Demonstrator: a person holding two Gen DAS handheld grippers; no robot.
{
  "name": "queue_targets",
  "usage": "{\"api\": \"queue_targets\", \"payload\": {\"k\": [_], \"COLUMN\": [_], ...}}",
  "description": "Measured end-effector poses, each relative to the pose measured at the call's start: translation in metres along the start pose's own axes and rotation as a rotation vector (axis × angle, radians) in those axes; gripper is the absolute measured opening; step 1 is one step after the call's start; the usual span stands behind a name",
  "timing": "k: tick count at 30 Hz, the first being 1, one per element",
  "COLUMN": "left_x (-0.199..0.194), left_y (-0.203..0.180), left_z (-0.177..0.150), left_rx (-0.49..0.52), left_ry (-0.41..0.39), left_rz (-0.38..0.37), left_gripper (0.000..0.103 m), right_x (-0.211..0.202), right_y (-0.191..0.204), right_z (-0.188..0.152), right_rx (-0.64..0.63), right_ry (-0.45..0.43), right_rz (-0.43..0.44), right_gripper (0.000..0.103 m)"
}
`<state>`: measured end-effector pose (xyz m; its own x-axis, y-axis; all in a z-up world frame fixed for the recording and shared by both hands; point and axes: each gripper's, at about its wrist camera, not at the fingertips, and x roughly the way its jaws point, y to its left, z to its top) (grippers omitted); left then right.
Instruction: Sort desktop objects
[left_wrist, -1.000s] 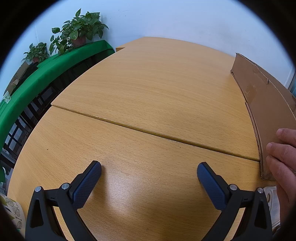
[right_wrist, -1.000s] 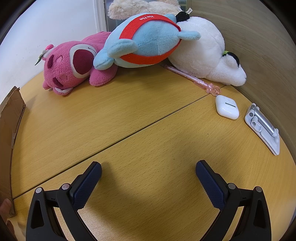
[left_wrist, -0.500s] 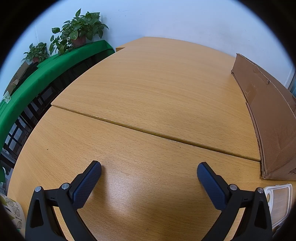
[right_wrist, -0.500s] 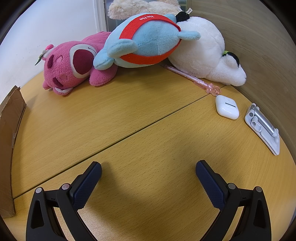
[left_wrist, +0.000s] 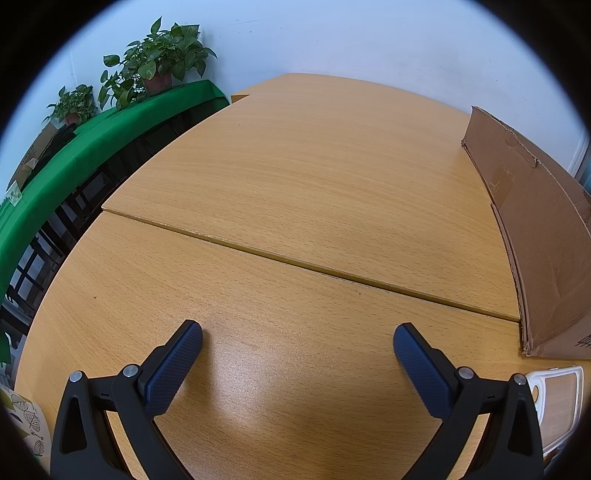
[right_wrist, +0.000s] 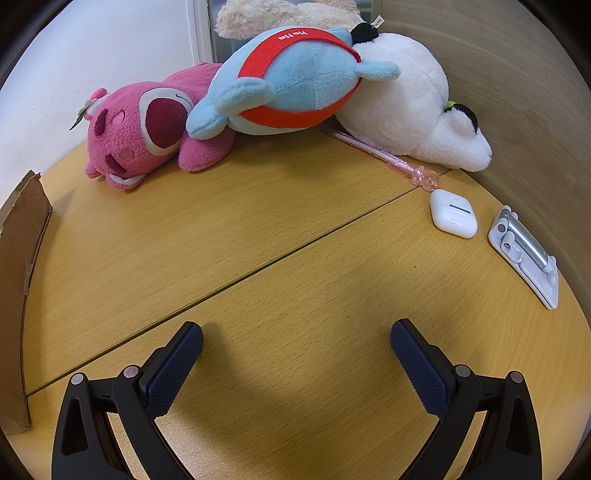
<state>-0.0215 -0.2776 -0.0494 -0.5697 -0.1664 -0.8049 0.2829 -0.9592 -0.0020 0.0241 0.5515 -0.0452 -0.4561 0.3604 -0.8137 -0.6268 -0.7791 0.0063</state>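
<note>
Presently both tongs stand wide open and hold nothing, each poised over bare wood of the bench (left_wrist: 295, 177).

Left wrist view: the left tongs (left_wrist: 297, 343) show two dark blue ribbed pads set far apart, with only bench surface between them. A seam in the bench runs across ahead of the tips. To the right of the tongs and ahead of them a cardboard box (left_wrist: 535, 229) stands on the bench, its near corner just beyond the right pad. A white tray (left_wrist: 557, 406) with a wood-coloured inside lies right beside the right finger, at the picture's edge. Far ahead and to the left, off the bench, potted plants (left_wrist: 155, 66) stand on a green cloth (left_wrist: 74, 155).

Right wrist view: the right tongs (right_wrist: 296, 341) are likewise spread, with nothing between the pads. Well ahead, at the far edge of the bench, lie a pink plush bear (right_wrist: 147, 129), a blue and red plush (right_wrist: 291, 81) resting on it, and a white plush (right_wrist: 406, 99) to the right. A pink pen (right_wrist: 384, 155) lies touching the front of the white plush. Ahead and to the right of the tongs, just past the pen's tip, sits a white earbud case (right_wrist: 453, 218); a silver phone stand (right_wrist: 524, 254) lies folded flat farther right. The cardboard box (right_wrist: 18, 258) stands to the far left.
</note>
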Motion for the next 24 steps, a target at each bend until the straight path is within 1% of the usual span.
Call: {"api": "queue_targets", "payload": {"k": [21,22,24], "left_x": [0.0007,0.0001,-0.0048], "left_y": [-0.0002,-0.0001,-0.0007], "left_z": [0.0005,0.0000,-0.0061], "left_rx": [-0.007,-0.006,-0.007], "left_ry": [0.001,0.001,0.003], "left_rz": [0.004,0.004,0.004], "left_gripper": [0.103,0.103,0.103], "right_x": [-0.0009,-0.0016,-0.0020], "right_y": [0.0005,0.0007,0.0032], "right_z": [-0.0006,-0.0011,0.0002], "right_rx": [0.006,0.005,-0.040], "right_ry": [0.001,0.009,0.062], "right_rz": [-0.007,-0.005,0.028], "right_gripper": [0.103,0.103,0.103]}}
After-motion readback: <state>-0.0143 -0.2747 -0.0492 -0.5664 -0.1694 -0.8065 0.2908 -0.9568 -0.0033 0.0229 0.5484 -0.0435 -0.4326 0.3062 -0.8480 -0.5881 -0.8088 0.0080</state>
